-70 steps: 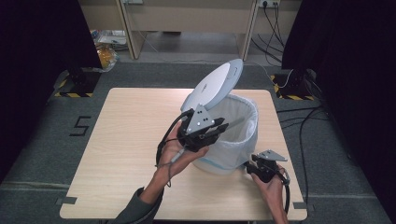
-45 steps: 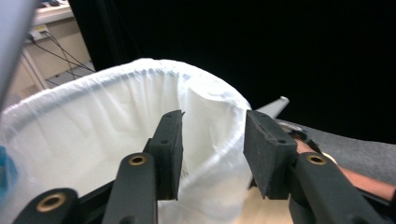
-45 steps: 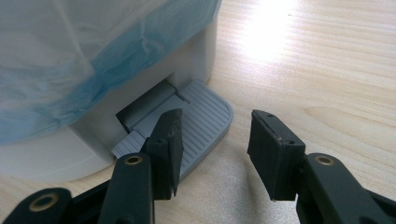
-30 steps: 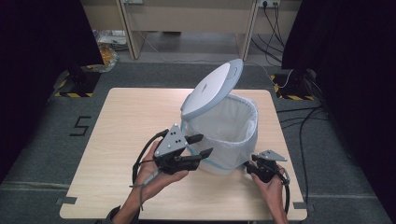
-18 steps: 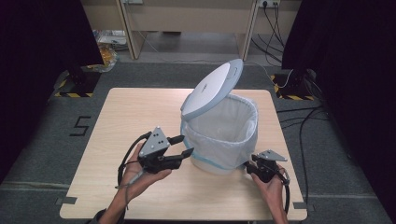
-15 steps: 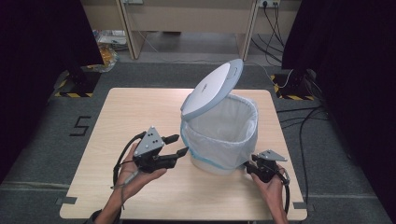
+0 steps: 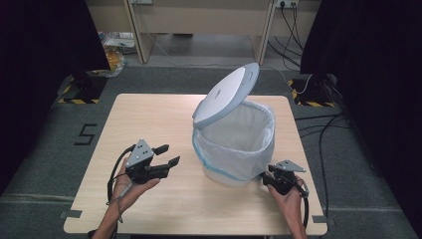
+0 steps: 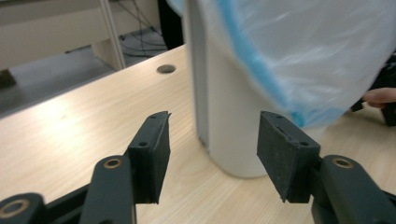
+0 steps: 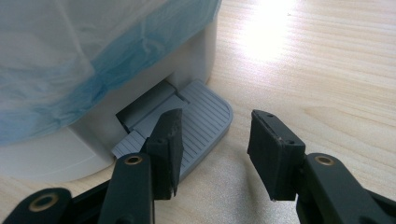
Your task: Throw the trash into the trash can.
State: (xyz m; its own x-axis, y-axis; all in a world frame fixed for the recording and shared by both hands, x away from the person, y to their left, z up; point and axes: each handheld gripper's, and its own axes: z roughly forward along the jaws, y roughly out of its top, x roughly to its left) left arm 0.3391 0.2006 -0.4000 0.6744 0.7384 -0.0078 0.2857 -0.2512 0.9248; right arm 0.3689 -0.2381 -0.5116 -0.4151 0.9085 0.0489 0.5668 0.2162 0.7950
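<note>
Right gripper (image 9: 212,154): jaws parted in its own view, one pressing down on the grey pedal (image 9: 196,123) at the bin's (image 7: 234,149) foot, nothing clamped between. Left gripper (image 7: 164,157): half open, just been widening, empty, hovering above the surface (image 7: 159,114), bin just ahead. Beyond both, lid (image 7: 226,94) tilted up over the bag-lined (image 7: 249,124) rim.

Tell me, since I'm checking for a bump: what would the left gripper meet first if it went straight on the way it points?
Most likely the white bin body, which stands straight ahead of the open left gripper, below the bag's blue edge; nothing lies between.
</note>
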